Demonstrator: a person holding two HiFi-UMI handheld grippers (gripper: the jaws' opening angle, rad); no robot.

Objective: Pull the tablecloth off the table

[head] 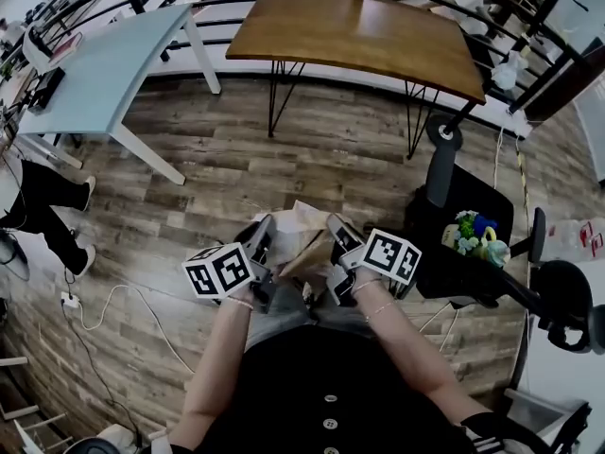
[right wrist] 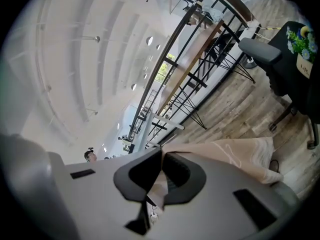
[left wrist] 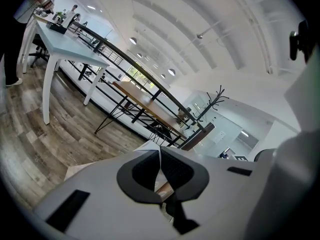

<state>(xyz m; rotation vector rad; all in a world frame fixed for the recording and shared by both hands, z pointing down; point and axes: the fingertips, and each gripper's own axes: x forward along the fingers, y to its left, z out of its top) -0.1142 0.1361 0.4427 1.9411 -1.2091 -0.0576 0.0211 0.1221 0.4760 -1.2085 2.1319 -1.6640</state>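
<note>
The beige tablecloth [head: 304, 237] is off the wooden table [head: 359, 31], bunched in the air close to the person's body. The left gripper [left wrist: 161, 178] and the right gripper [right wrist: 159, 176] each have their jaws pinched tight on a fold of it. Open plank floor [head: 312, 164] lies between the cloth and the table's near edge. A black chair [head: 463, 239] stands just to the right, and a pale blue table [head: 113, 60] stands well apart to the left.

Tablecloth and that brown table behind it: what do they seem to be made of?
The tablecloth looks like thin fabric, matte beige; it folds and drapes softly. The table top is probably wood or veneer, warm brown with a slight sheen. Its legs are thin black rods, likely metal.
</note>
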